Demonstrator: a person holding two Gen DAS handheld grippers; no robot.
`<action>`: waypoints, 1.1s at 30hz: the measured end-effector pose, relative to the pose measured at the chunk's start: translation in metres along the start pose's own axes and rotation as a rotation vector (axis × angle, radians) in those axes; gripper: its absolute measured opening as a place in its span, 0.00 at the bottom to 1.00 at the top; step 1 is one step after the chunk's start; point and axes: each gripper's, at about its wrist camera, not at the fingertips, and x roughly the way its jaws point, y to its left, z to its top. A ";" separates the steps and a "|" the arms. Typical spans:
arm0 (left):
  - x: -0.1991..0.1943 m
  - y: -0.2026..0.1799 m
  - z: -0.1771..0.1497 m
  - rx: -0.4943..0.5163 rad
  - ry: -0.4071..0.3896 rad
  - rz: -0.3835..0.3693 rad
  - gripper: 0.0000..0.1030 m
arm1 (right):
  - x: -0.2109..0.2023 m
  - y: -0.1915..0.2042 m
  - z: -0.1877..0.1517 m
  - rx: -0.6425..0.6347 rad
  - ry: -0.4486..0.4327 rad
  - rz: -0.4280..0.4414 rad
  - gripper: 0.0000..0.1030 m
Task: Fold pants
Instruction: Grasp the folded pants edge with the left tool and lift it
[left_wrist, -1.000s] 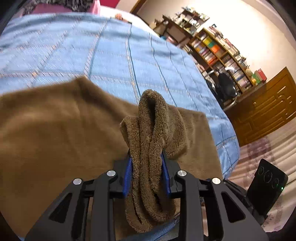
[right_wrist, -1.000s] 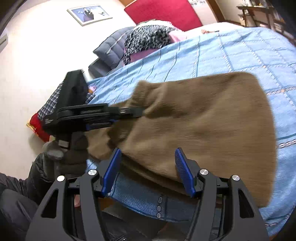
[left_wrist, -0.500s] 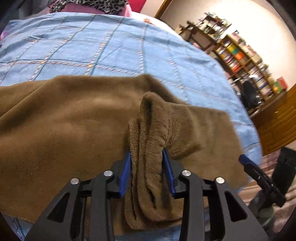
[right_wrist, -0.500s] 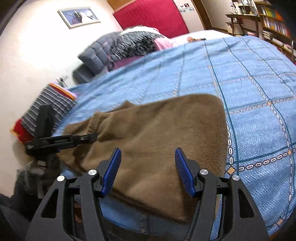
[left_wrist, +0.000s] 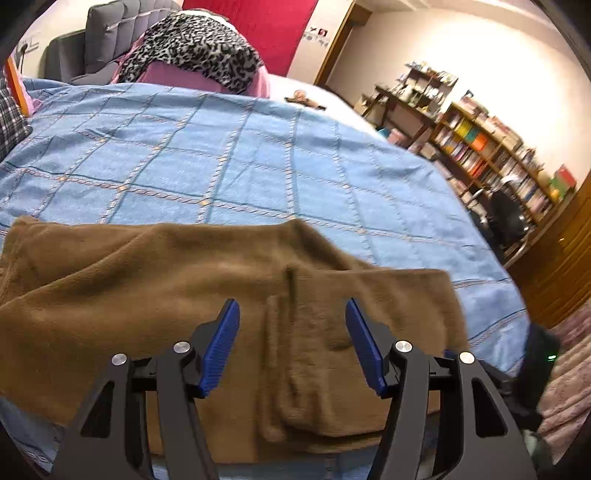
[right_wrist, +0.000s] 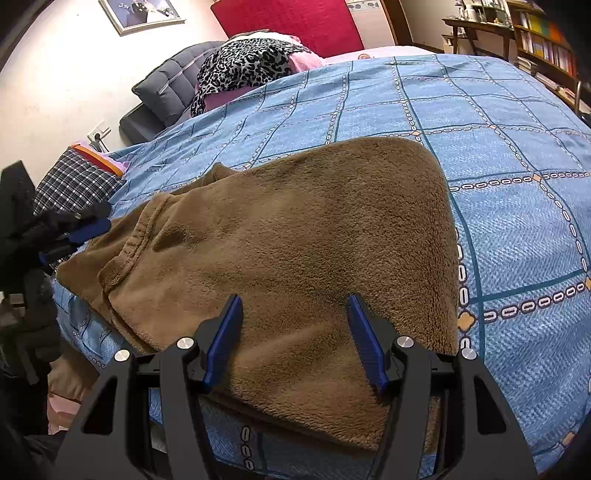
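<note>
Jaws of the left gripper (left_wrist: 291, 343) are opening, clear of the fleece below; jaws of the right gripper (right_wrist: 293, 334) stand wide, gripping nothing. Brown pants (right_wrist: 295, 240) lie folded on the near edge of the blue bed (right_wrist: 517, 129), waistband toward the left. Step in hand, by my reading: release after a fold. Next move likely calls for regrasping an edge for a further fold, or smoothing. Count: one pants, two grippers, one bed.
</note>
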 end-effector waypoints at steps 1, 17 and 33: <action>-0.001 -0.004 -0.002 0.005 -0.001 -0.016 0.58 | 0.000 0.000 0.000 0.000 -0.001 0.000 0.59; 0.069 -0.024 -0.037 0.056 0.110 -0.092 0.51 | 0.001 0.003 -0.005 -0.015 -0.008 -0.001 0.59; -0.029 0.060 -0.031 -0.180 -0.067 0.003 0.67 | 0.005 0.008 -0.004 -0.018 0.004 -0.035 0.60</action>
